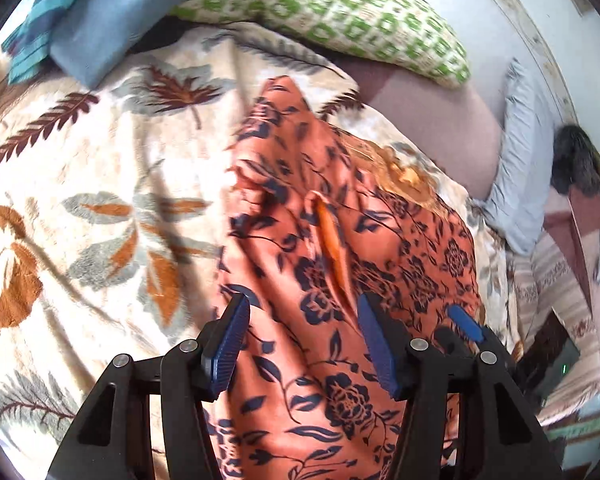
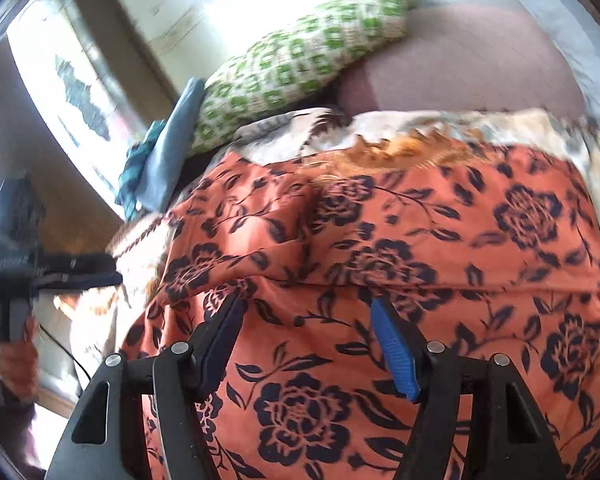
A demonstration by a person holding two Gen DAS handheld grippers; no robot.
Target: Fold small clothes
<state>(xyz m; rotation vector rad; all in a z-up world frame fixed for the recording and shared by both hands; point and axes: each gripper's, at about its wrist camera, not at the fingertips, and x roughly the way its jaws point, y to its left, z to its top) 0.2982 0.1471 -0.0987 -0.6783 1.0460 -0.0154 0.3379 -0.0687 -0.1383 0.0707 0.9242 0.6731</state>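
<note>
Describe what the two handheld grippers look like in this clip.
Both match: the left gripper and right gripper have black angular linkage arms joined by round silver pivot pins, ending in jaws lined with ribbed blue pads. In the right wrist view, the left gripper's black body trails a thin dark cable.

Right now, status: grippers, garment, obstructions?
Left gripper open, right gripper open, nothing held. Orange garment loose on blanket. Nothing in the way.
</note>
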